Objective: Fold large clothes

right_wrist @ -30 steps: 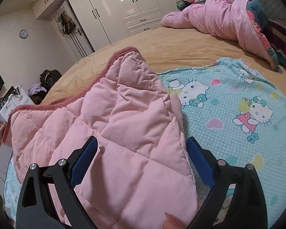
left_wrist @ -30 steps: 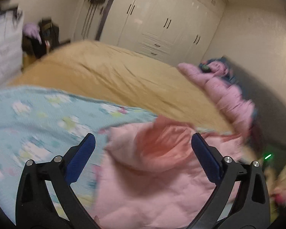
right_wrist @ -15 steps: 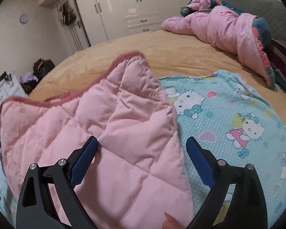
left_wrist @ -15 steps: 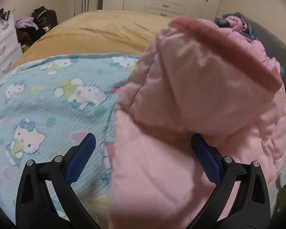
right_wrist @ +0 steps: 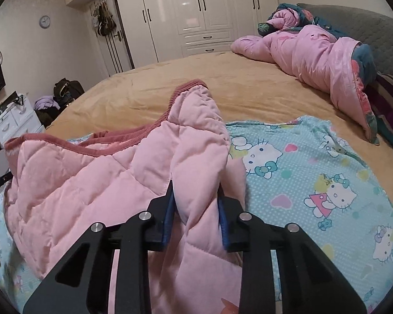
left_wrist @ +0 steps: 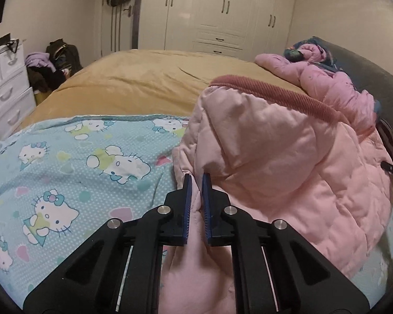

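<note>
A pink quilted jacket (left_wrist: 288, 162) with a ribbed darker pink hem (left_wrist: 275, 96) lies bunched on a light blue Hello Kitty sheet (left_wrist: 65, 162). My left gripper (left_wrist: 196, 180) is shut on the jacket's left edge. In the right wrist view the jacket (right_wrist: 91, 178) spreads to the left with its ribbed hem (right_wrist: 112, 141) along the top. My right gripper (right_wrist: 195, 191) is shut on a thick fold of the jacket's right edge, which rises between the jaws.
The sheet (right_wrist: 314, 183) lies on a tan bed cover (right_wrist: 249, 78). A pink duvet (right_wrist: 314, 52) is heaped at the head by a grey headboard (right_wrist: 366, 31). White drawers (left_wrist: 2, 89), dark bags (left_wrist: 55, 65) and white wardrobes (right_wrist: 196, 13) stand beyond the bed.
Both grippers have gone from wide open to shut on the jacket's edges. The jacket has sunk from lifted toward the sheet and bunched up.
</note>
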Demonstrator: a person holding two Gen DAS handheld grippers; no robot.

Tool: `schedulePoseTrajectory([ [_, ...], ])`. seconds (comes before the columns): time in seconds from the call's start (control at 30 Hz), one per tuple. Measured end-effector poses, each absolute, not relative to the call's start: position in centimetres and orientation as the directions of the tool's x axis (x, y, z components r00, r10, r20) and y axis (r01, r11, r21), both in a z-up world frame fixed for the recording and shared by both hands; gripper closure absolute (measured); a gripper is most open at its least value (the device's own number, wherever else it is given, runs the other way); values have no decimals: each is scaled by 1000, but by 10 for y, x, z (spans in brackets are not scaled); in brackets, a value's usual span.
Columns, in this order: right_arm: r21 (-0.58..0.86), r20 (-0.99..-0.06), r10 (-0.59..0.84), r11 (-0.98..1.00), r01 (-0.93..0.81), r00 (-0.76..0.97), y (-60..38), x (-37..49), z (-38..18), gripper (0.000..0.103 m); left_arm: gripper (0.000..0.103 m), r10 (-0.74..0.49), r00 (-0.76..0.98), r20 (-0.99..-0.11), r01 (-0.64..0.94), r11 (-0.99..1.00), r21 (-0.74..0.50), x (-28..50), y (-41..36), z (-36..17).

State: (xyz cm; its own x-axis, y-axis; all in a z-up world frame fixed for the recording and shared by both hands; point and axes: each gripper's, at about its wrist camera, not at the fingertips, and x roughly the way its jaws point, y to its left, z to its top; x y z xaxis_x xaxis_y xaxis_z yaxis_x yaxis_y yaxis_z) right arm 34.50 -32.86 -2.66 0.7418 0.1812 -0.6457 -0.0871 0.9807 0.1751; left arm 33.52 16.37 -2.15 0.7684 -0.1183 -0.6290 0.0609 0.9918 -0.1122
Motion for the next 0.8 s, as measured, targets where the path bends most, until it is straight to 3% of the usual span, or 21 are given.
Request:
schedulePoseTrajectory([
  [0.03, 172, -656, 178, 981, -84, 733, -328, 347, -28, 74, 96, -117, 761, -638, 55, 992, -116, 336, 167, -24],
  [0.07, 167, -668, 164, 984, -70, 726, -328, 351, -31, 70, 88, -125, 751, -648, 55, 990, -127, 340, 167, -27],
  [0.1, 181, -677, 172, 981, -64, 716, -329, 355, -34, 67, 71, -146, 734, -663, 52, 986, -160, 344, 172, -33],
  [0.17, 206, -688, 178, 978, -47, 703, -327, 358, -38, 56, 52, -173, 712, -680, 51, 979, -195, 347, 174, -43],
  [0.3, 247, -707, 203, 968, -32, 678, -327, 373, -48, 38, 40, -159, 689, -707, 35, 982, -187, 356, 170, -58],
  [0.33, 247, -711, 198, 969, -24, 675, -327, 375, -51, 36, 40, -177, 685, -706, 39, 978, -207, 358, 171, -60],
  [0.37, 250, -711, 199, 968, -22, 675, -326, 376, -52, 44, 41, -196, 685, -702, 38, 972, -234, 361, 171, -61],
  [0.43, 252, -703, 204, 967, -29, 681, -322, 374, -53, 61, 73, -202, 690, -695, 38, 969, -243, 362, 168, -60],
  [0.5, 219, -684, 177, 975, -32, 708, -318, 363, -44, 72, 89, -154, 705, -692, 26, 981, -193, 359, 163, -54],
  [0.6, 217, -643, 183, 975, -52, 744, -320, 345, -25, 79, 95, -182, 742, -645, 51, 975, -216, 343, 167, -32],
  [0.8, 401, -472, 329, 906, -133, 818, -355, 326, 40, 83, 97, -232, 838, -494, 105, 956, -273, 315, 181, 34],
])
